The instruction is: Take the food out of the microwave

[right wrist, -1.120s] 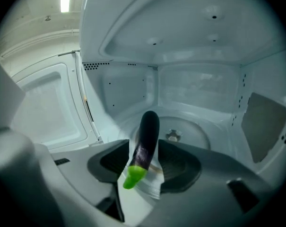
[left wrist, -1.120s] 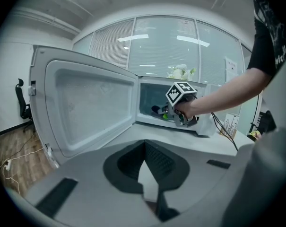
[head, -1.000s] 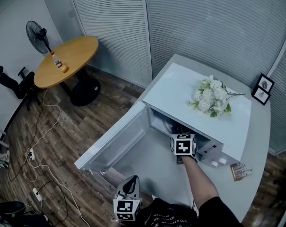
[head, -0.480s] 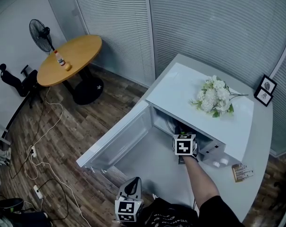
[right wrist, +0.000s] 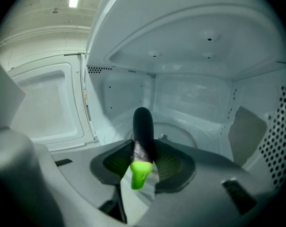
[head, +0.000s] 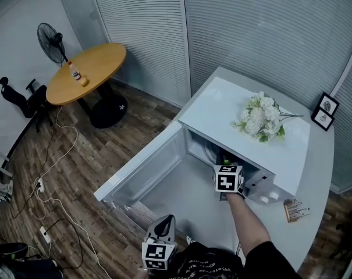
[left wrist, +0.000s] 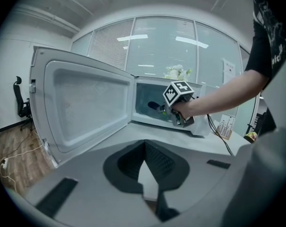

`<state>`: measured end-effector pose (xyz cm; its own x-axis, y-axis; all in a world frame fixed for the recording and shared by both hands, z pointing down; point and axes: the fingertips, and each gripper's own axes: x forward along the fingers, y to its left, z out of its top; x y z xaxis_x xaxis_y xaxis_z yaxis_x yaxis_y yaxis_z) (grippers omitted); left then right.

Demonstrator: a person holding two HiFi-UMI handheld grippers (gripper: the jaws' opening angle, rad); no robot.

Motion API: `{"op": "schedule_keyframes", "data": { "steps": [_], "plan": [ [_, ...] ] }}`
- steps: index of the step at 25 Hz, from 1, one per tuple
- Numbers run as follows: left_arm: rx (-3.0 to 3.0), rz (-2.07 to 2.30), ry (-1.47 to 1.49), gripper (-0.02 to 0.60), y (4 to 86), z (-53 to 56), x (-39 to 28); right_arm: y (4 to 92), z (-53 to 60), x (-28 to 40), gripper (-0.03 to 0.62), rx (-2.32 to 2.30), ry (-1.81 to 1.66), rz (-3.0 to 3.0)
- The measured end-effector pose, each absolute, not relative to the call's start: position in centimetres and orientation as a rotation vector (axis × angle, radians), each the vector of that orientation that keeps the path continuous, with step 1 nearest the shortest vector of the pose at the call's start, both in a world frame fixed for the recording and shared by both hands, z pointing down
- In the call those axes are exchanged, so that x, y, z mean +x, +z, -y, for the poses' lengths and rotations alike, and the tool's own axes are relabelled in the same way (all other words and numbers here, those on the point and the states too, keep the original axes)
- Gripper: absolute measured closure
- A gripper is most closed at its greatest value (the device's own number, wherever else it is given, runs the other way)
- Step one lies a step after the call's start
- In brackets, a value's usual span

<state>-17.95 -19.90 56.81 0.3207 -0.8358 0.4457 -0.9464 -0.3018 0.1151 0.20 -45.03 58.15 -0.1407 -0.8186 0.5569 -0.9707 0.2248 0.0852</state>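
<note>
A: Nearest in, the left gripper [left wrist: 143, 143] hangs low over the counter [head: 190, 205], jaws together, nothing in them.

B: Idle, then. The door [head: 145, 168] stands swung wide on the left, so the way in is free.

A: And the right gripper [right wrist: 143, 148] is inside the microwave [head: 222, 106]. Its jaws have just been closing, and they sit partly open, pinched on the eggplant [right wrist: 143, 124] between them, close to the green stem [right wrist: 140, 173].

B: So the food is in the cavity, above the turntable [right wrist: 183, 135], its dark end pointing at the far wall.

A: A grip that near the stem leaves most of the weight out front. It looks wise to keep the squeeze firm, lift clear of the turntable, then draw straight back toward the near edge, away from the door frame on the left.

B: Any brand to read?

A: None shows. A card [head: 293, 209] lies on the right, its print too small. Farther off are flowers [head: 260, 118] and two frames [head: 324, 110], no legible words.
</note>
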Motion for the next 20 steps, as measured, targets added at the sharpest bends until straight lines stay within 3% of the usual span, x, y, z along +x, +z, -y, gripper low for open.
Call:
{"op": "schedule_keyframes", "data": {
  "steps": [20],
  "plan": [
    [2.263,1.622,0.380,0.574,55.7,18.6,-16.6,57.4,39.4,0.5,0.459,1.592,0.370,2.040]
  ]
}}
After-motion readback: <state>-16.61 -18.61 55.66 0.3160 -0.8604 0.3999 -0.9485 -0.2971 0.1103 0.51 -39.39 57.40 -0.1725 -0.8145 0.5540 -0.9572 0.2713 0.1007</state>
